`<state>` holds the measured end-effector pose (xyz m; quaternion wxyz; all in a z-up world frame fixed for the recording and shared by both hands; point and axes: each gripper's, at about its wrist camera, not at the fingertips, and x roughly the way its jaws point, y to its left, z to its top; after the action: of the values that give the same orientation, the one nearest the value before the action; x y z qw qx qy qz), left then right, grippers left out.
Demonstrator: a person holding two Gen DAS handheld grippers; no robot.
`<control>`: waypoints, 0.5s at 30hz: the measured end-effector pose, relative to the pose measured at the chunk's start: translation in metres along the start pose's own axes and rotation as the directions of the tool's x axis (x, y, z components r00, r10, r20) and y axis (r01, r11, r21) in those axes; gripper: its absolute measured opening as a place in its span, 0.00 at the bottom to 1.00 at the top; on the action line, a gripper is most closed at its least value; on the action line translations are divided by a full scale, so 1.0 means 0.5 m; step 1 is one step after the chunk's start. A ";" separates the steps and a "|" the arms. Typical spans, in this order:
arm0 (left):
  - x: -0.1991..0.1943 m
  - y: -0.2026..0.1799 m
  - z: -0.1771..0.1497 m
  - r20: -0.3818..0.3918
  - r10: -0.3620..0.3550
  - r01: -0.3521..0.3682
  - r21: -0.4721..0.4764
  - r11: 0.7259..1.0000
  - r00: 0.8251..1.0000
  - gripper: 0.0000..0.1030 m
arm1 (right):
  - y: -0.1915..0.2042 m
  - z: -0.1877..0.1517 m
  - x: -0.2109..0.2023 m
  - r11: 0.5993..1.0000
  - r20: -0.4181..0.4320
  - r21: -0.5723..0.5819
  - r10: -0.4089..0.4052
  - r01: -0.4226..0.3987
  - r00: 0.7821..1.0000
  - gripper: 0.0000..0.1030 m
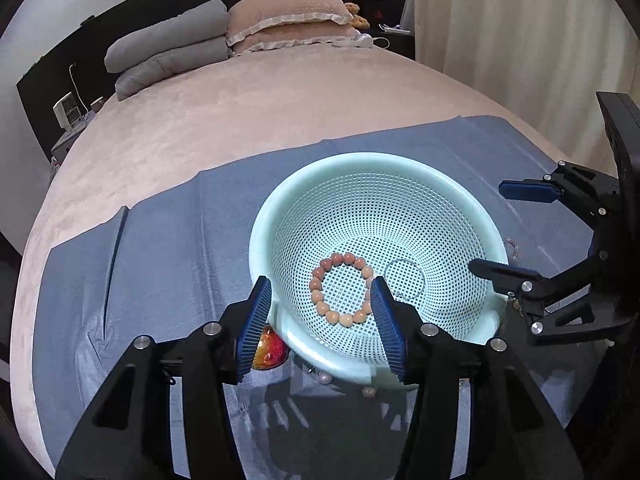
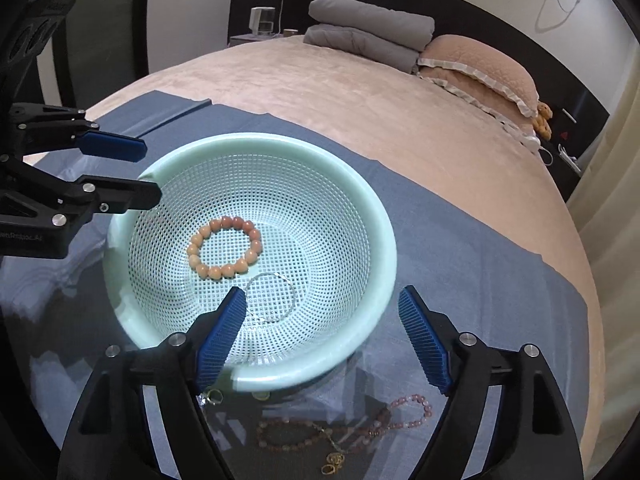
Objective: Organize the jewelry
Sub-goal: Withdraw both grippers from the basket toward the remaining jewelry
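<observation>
Right wrist showed us both tongs (image 2: 320,336) (image 2: 150,172) spread empty at the colander's (image 2: 376,208) rim; its near edge hid some bracelets (image 2: 344,428).

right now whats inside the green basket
Inside the green basket lie a peach bead bracelet and a thin silver bangle, side by side on the mesh. The right tongs cover a strip of its near rim.

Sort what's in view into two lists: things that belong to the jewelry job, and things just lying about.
Belongs to the job:
mint basket
orange bead bracelet in the basket
thin silver bangle in the basket
pink bead strand on the blue cloth
gold rings

Lying about:
grey folded quilt
pink pillows
teddy bear
</observation>
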<state>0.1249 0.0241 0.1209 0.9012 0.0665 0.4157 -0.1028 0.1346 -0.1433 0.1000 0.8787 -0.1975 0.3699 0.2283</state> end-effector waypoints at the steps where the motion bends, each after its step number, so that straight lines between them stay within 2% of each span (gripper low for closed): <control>1: -0.012 -0.002 -0.008 0.013 0.009 -0.009 0.006 1.000 1.000 0.59 | -0.006 -0.007 -0.012 1.000 0.009 0.011 -0.009 0.009 1.000 0.83; 3: -0.038 -0.005 -0.029 0.050 0.014 -0.015 0.021 1.000 0.999 0.69 | -0.017 -0.025 -0.037 0.999 0.029 0.038 -0.006 0.005 1.000 0.83; 7: -0.064 -0.010 -0.074 0.079 0.029 -0.031 0.023 0.999 0.996 0.74 | -0.039 -0.068 -0.064 0.996 0.039 0.092 -0.005 0.001 0.999 0.83; 10: -0.061 -0.011 -0.109 0.082 0.014 -0.015 0.008 1.000 0.997 0.81 | -0.055 -0.108 -0.067 0.991 0.029 0.133 -0.005 0.001 1.000 0.84; 15: -0.025 -0.018 -0.167 0.055 0.006 -0.005 -0.004 1.000 0.998 0.83 | -0.081 -0.182 -0.047 0.978 -0.007 0.208 -0.008 0.009 1.000 0.84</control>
<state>0.0534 0.0341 0.0762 0.9127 0.0633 0.3907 -0.1013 0.0911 -0.2294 0.0657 0.8944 -0.1066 0.3936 0.1839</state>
